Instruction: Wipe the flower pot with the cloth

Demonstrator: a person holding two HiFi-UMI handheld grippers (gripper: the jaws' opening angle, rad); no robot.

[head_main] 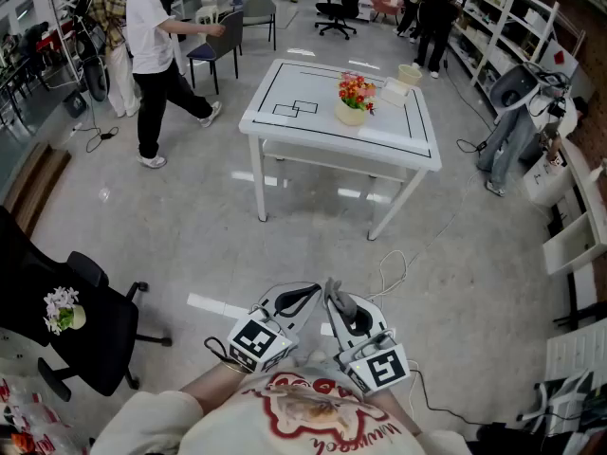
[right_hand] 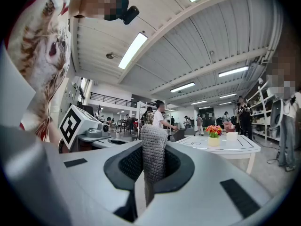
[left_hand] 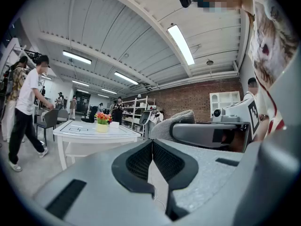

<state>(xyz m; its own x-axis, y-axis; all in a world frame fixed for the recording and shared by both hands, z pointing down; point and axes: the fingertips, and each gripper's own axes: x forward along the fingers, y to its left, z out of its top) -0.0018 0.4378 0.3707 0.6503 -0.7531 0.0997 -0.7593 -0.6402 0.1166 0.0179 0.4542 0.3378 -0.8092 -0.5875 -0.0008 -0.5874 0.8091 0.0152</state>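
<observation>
I hold both grippers close to my body. My left gripper (left_hand: 152, 147) has its jaws pressed together, with nothing in them. My right gripper (right_hand: 153, 163) squeezes the grey cloth (right_hand: 154, 147) (it sticks up between the jaws). The pot (head_main: 350, 114) with flowers sits on the white table (head_main: 294, 129), well apart from both grippers. A person (head_main: 150, 45) walks near the table.
</observation>
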